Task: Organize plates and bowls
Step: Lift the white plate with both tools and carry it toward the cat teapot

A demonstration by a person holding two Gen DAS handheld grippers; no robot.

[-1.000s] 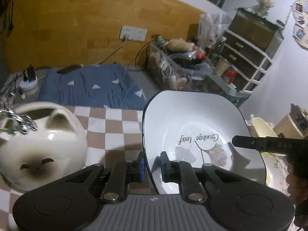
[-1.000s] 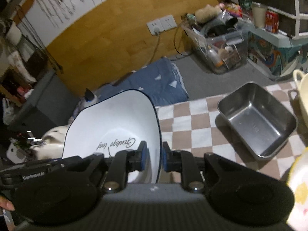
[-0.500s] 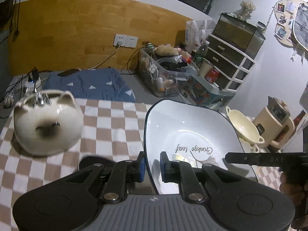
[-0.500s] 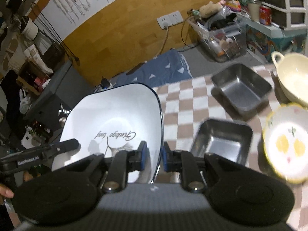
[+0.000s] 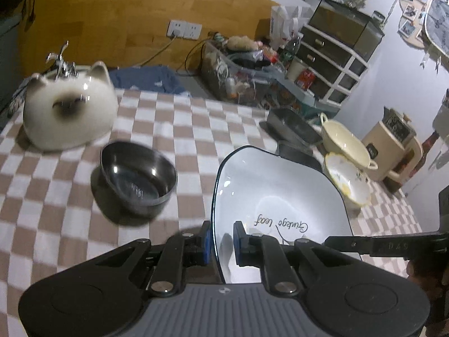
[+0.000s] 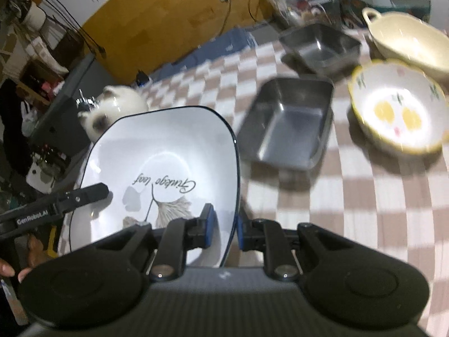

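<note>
A white square plate [image 5: 280,205] with a dark rim and a "Ginkgo leaf" print is held in the air above the checked table by both grippers. My left gripper [image 5: 221,241] is shut on its left rim. My right gripper [image 6: 226,229] is shut on its right rim; the plate also shows in the right wrist view [image 6: 160,168]. A round steel bowl [image 5: 137,178] stands on the table left of the plate. A yellow-rimmed flowered bowl [image 6: 397,109], a cream handled bowl [image 6: 407,40] and two steel trays [image 6: 286,126] [image 6: 320,46] stand to the right.
A white cat-shaped ceramic pot [image 5: 67,112] stands at the table's far left. A beige kettle [image 5: 393,148] and a bottle [image 5: 428,146] stand past the bowls at the right. The checked tablecloth [image 5: 196,129] covers the table. Clutter and drawers lie beyond the far edge.
Both grippers have carried the plate back and tilted downward, so more of the table shows: the steel bowl, trays and bowls have come into view. The grip on the plate is unchanged.
</note>
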